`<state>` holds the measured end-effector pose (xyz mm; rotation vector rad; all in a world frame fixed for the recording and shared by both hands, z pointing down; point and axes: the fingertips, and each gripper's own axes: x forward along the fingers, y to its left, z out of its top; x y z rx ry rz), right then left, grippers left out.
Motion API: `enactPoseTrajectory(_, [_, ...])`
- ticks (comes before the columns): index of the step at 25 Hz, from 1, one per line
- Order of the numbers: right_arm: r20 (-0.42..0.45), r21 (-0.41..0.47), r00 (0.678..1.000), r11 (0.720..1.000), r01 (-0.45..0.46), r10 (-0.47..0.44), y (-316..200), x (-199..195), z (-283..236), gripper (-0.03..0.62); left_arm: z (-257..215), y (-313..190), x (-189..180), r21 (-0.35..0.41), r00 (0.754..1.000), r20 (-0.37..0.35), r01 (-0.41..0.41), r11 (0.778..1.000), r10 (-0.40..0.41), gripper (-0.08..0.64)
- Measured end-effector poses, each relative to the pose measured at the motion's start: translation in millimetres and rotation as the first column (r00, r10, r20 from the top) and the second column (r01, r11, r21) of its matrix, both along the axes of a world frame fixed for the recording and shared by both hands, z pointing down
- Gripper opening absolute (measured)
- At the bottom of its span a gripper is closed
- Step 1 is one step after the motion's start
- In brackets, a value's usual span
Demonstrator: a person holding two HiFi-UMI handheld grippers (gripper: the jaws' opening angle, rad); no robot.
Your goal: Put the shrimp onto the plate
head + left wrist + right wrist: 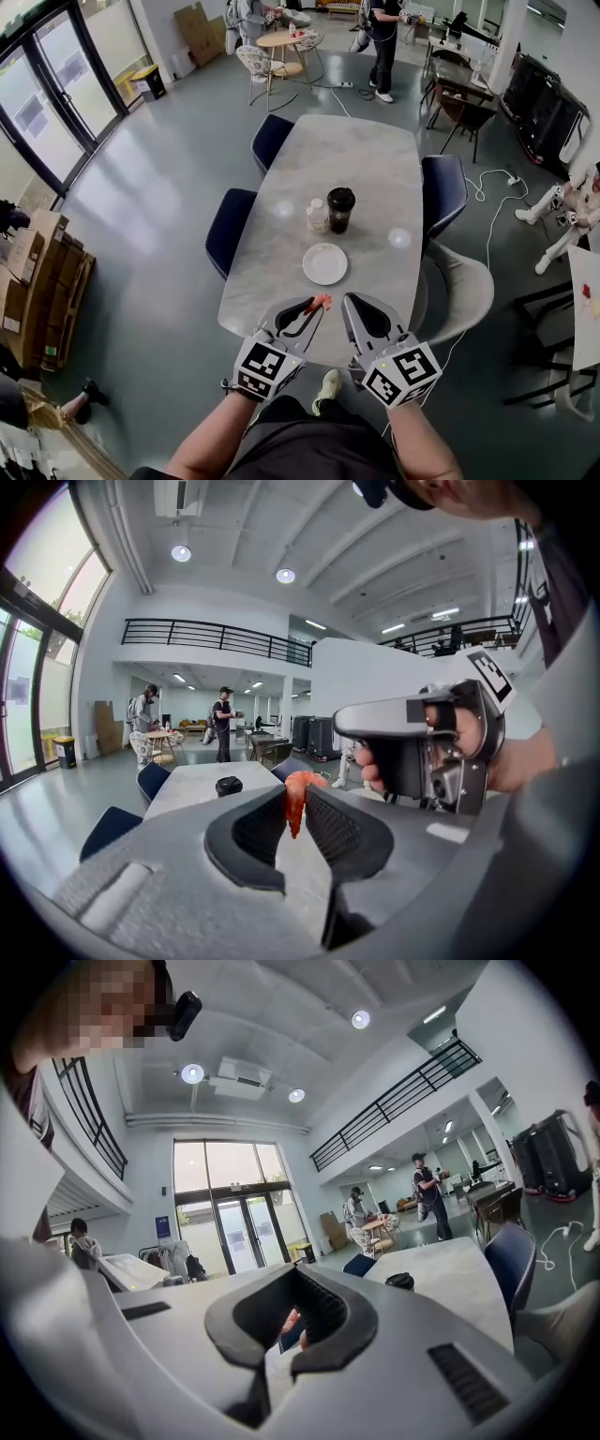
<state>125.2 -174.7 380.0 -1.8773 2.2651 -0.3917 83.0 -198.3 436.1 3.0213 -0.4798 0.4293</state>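
Left tool (314, 309) clamps shrimp (322, 301) near plate (325, 263); cup (340, 209), bottle (318, 216) beyond; right tool (352, 302) closed.

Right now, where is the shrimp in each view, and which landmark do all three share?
Head view: shrimp low centre, at left claw tip.
Left gripper view: dead centre, clamped between the jaws.
Right gripper view: unsure; a pinkish speck shows between the jaws.
Shared landmark: black cup.

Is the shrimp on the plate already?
No, the shrimp is pinched between the jaws of the left gripper, short of the plate, which holds nothing.
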Motion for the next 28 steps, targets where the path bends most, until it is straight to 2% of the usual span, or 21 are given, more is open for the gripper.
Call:
enactPoseTrajectory(9, [0.027,-0.051,1.0,0.999,0.006,-0.005,-39,35,32,-0.005,43,-49,38,-0.028,0.998,0.061,0.017,0.999,-0.016,0.057])
enactPoseTrajectory(15, [0.042,-0.092,0.999,0.996,-0.021,0.025,-82,43,57,-0.005,75,-92,47,-0.063,0.996,0.09,-0.002,0.998,0.008,0.057])
enactPoseTrajectory(19, [0.034,-0.104,0.999,0.994,-0.03,0.034,-112,48,85,-0.005,116,-125,58,-0.082,0.991,0.127,-0.019,0.996,0.029,0.057])
enactPoseTrajectory(28, [0.081,-0.167,0.988,0.979,-0.114,0.129,-151,82,159,-0.005,203,-176,94,-0.096,0.974,0.21,-0.066,0.993,0.084,0.057])
